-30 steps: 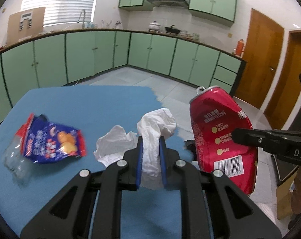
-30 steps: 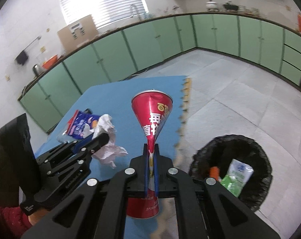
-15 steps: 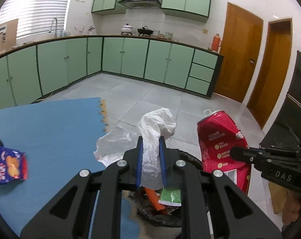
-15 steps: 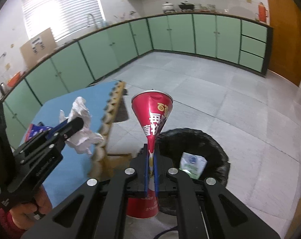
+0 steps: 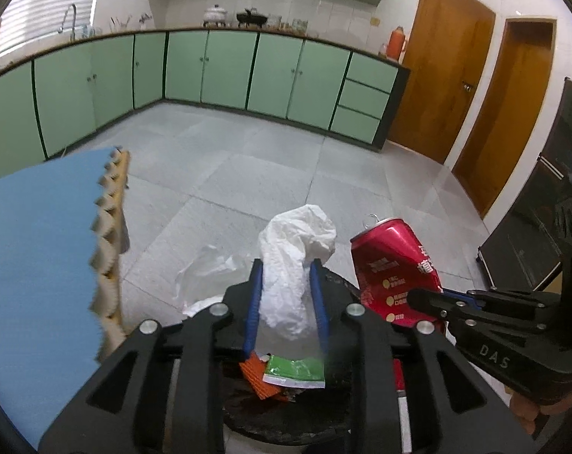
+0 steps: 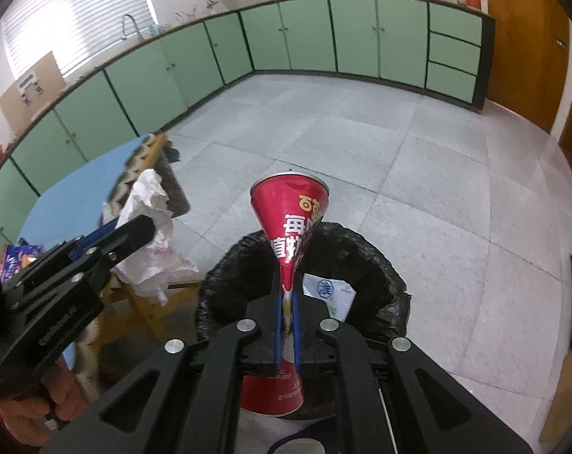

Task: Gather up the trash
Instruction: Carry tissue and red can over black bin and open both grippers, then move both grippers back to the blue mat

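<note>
My left gripper (image 5: 285, 265) has a crumpled white tissue (image 5: 297, 249) between its blue pads, and its jaws are opening; the tissue still fills the gap. It hangs over the black-lined trash bin (image 5: 248, 416). My right gripper (image 6: 285, 283) is shut on a crushed red can (image 6: 291, 212), squeezed flat at the waist, above the bin (image 6: 380, 265). In the left wrist view the can (image 5: 391, 265) is just right of the tissue. The right wrist view shows the left gripper (image 6: 134, 227) and tissue (image 6: 149, 219) at the bin's left.
The bin holds a green-and-white packet (image 5: 293, 369) and an orange scrap (image 5: 257, 376). A blue foam-topped table (image 5: 39, 246) stands left of the bin, with a blue snack bag (image 6: 17, 259) on it. Grey tiled floor and green cabinets lie beyond.
Both grippers swung right from above the blue table to above the bin and sank. The left jaws stand wider around the tissue. The can stays pinched.
</note>
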`<move>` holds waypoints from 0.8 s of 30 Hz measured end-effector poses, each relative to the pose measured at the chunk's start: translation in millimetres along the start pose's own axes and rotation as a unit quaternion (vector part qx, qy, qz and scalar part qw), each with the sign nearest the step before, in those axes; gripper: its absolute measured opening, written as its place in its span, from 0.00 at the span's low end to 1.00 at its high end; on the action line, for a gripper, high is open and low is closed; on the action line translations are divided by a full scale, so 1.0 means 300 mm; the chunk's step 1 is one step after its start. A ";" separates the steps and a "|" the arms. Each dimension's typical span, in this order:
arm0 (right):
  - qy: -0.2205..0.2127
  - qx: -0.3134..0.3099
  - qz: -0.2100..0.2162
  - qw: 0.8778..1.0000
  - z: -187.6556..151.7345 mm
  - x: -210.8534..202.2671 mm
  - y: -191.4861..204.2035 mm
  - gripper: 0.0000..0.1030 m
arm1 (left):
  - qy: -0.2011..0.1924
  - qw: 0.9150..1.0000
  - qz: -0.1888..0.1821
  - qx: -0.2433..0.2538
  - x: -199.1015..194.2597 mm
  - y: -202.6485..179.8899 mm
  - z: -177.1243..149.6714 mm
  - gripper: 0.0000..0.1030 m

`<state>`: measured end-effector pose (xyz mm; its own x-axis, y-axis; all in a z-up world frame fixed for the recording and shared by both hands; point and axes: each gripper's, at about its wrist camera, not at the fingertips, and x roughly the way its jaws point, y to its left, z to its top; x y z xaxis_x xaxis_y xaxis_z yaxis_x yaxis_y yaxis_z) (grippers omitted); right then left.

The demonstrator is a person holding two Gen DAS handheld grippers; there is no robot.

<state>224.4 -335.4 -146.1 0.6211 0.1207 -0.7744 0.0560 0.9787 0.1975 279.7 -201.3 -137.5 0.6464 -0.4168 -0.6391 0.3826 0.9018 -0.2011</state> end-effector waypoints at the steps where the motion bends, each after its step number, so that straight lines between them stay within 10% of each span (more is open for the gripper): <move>1: 0.003 0.006 -0.003 1.000 0.000 0.015 -0.019 0.06 | 0.003 1.000 -0.001 -0.001 0.012 0.000 0.001 0.29; 5: 0.006 0.020 -0.014 1.000 -0.003 0.037 -0.077 0.24 | 0.009 1.000 -0.012 -0.010 0.036 0.012 0.014 0.52; 8: 0.005 0.031 -0.022 0.999 -0.015 0.027 -0.101 0.25 | 0.002 1.000 -0.010 -0.010 0.022 0.014 0.022 0.52; 18: -0.056 0.037 -0.057 0.996 -0.025 -0.121 -0.043 0.84 | -0.052 0.998 0.027 -0.022 -0.195 0.098 0.029 0.70; 24: -0.097 0.034 -0.021 0.994 -0.028 -0.216 0.089 0.92 | -0.087 0.993 0.076 -0.033 -0.405 0.216 0.009 0.75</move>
<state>178.9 -315.6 -95.6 0.7563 0.0394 -0.6531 0.1333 0.9680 0.2128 227.8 -92.4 -70.9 0.8000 -0.2836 -0.5288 0.2315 0.9589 -0.1639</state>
